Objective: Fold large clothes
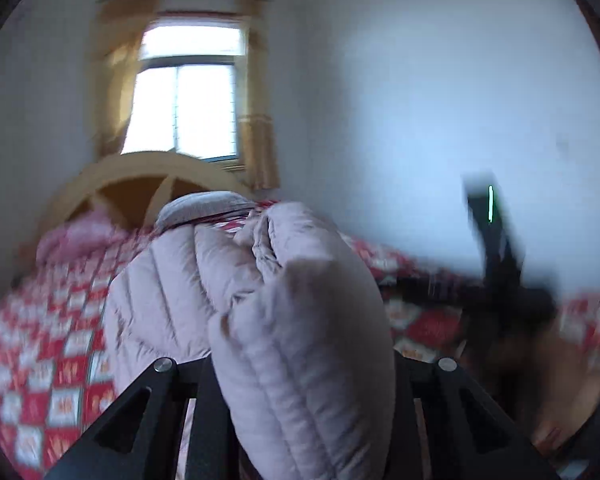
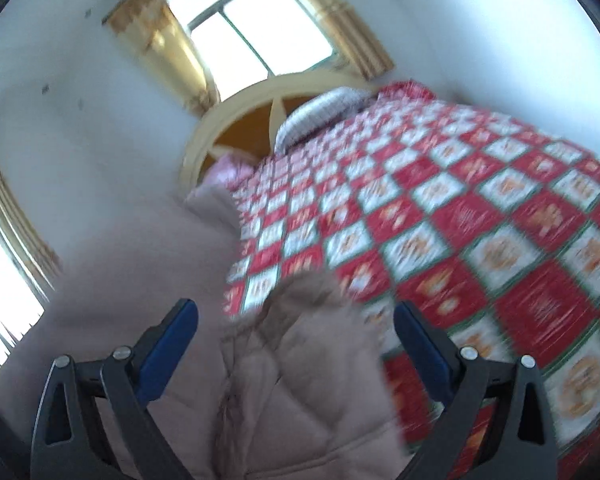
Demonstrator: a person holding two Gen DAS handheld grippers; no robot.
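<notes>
The left gripper (image 1: 300, 380) is clamped on a thick bunch of the coat (image 1: 284, 312); its fingertips are buried under the cloth, so only the black arms on either side show, with the padded bulk swelling up between them. The right gripper (image 2: 296, 344) stands wide open. Its two blue pads (image 2: 168, 352) are set far apart on either side of a fold of the coat (image 2: 284, 380), and I cannot tell whether either pad touches the cloth.

The coat is a pale pinkish-beige puffer, soft and quilted, stitched into long raised ribs. In the left wrist view those ribs run roughly up and away from the gripper toward the headboard (image 1: 140, 176), and the lifted part rises in a rounded hump above the bed. In the right wrist view the coat spreads along the left side of the bedcover (image 2: 440, 240), its length running toward the head of the bed. Everything is blurred.

The bedcover is a checkerboard of red and white squares with orange motifs. The headboard is pale wood, arched, with spokes like a half wheel. A grey striped pillow (image 1: 204, 208) and a pink one (image 1: 84, 236) lie against it. Behind is a bright window (image 1: 188, 92) with yellow curtains (image 1: 260, 92). The right gripper (image 1: 500, 264) shows as a dark blur in the left wrist view.
</notes>
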